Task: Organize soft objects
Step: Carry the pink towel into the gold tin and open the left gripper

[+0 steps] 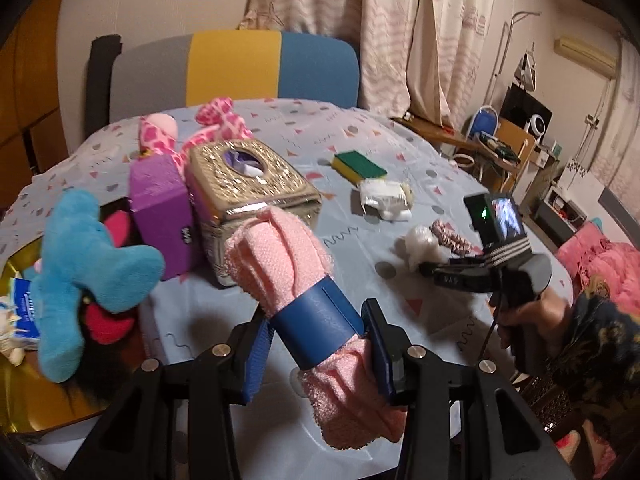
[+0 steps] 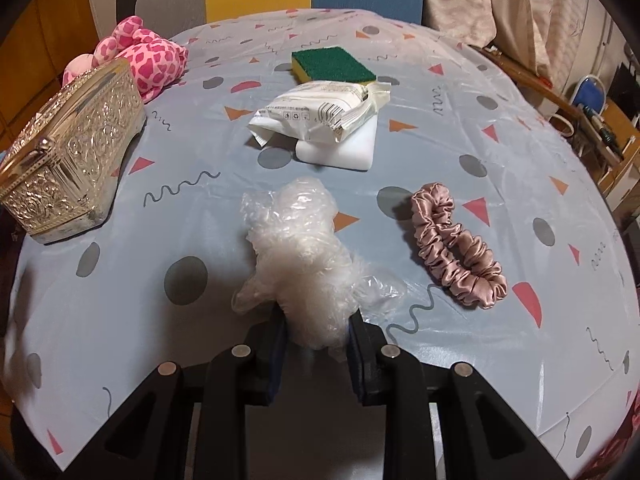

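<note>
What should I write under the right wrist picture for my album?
Tongs squeeze a crinkly plastic bag beside a pink scrunchie on the dotted tablecloth.

Home living room: curtains (image 1: 400, 20), colourful chair (image 1: 240, 68), patterned tablecloth (image 2: 440, 152), wall air conditioner (image 1: 584, 52).

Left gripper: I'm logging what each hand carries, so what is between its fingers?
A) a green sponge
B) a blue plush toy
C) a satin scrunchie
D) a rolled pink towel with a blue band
D: the left gripper is closed on the rolled pink towel, whose blue band sits just ahead of the fingers.
</note>
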Motion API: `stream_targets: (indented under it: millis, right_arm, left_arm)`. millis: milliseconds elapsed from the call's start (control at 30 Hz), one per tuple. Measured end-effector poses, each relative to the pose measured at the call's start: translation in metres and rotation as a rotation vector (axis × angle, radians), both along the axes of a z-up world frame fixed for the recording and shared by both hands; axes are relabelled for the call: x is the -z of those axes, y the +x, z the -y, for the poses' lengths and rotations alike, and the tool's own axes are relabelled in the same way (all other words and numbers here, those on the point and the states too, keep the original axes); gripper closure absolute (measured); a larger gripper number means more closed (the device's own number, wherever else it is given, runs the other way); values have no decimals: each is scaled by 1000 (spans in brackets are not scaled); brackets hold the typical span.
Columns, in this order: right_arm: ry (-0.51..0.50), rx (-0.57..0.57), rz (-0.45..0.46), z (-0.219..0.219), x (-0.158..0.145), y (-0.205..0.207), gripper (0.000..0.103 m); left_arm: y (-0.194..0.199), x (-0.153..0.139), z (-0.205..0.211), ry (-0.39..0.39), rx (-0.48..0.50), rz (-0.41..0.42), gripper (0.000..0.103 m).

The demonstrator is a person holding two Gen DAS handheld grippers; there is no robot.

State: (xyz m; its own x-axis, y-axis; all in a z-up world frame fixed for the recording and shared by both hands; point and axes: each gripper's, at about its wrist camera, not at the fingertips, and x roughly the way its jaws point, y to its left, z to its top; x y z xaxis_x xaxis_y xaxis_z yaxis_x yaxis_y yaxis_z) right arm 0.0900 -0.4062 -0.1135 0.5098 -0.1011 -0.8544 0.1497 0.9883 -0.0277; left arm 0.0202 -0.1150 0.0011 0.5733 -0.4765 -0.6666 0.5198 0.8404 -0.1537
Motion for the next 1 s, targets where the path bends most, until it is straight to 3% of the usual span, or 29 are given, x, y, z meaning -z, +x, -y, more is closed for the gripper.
stream_targets:
  millis: [233, 667, 800, 1000]
  right_arm:
    - [-54, 27, 37, -7, 2, -4, 77]
    - [-131, 64, 118, -17, 8, -12, 77]
    - [-129, 66, 124, -17, 7, -12, 77]
    - [-111, 71, 139, -15, 8, -14, 77]
  left_arm:
    - [-5, -18, -26, -24, -47, 38, 58]
    - [-5, -25, -91, -74, -170, 46, 58]
    - [-1, -31, -125, -111, -237, 41, 58]
    - [6, -41, -210, -167, -432, 31, 58]
